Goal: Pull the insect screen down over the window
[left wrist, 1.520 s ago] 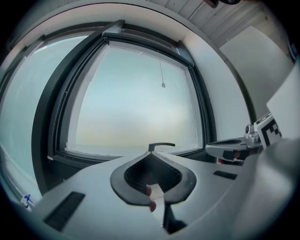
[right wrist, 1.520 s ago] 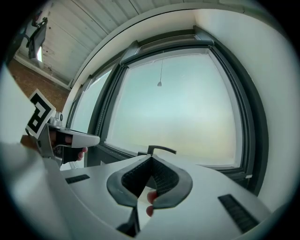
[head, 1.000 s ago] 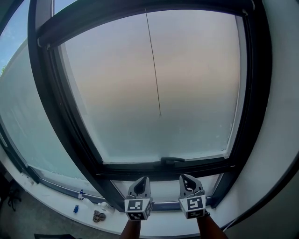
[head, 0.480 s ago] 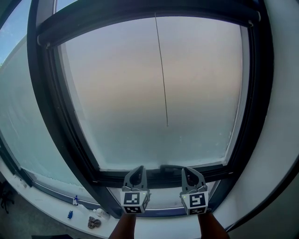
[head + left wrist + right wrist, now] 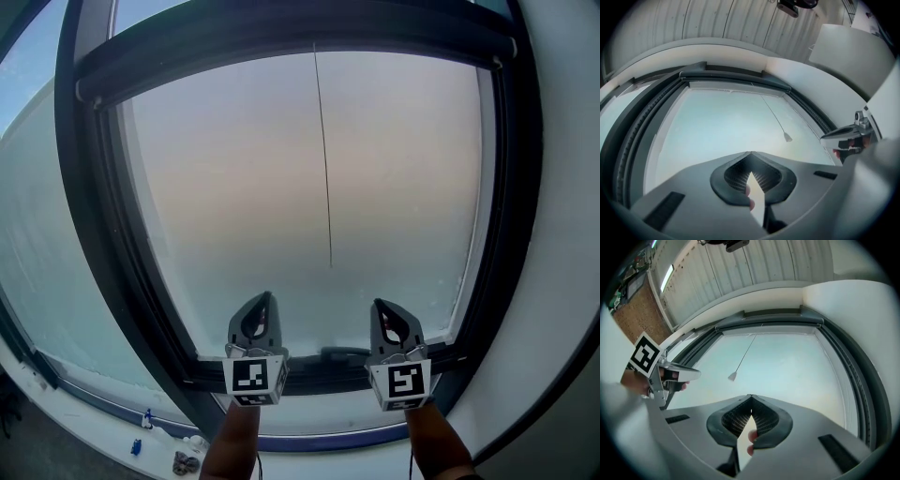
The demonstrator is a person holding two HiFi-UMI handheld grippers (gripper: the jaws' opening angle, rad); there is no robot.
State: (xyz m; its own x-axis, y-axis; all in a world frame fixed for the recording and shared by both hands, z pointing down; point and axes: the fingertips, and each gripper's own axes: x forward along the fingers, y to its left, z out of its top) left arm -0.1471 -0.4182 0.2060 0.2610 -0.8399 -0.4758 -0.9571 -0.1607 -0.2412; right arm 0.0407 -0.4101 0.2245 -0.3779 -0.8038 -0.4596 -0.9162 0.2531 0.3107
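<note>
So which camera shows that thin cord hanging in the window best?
The head view: the cord runs long and dark down the middle of the pale pane. Both gripper views show it shorter and slanted, though they show the small pale tab at its end.

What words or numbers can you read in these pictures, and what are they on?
No words or numbers can be read anywhere.
Left tongs: the cube shows only a black-and-white square pattern, not letters.
Right tongs: the same kind of pattern on its cube.
Small things on the window sill: too small to read.
</note>
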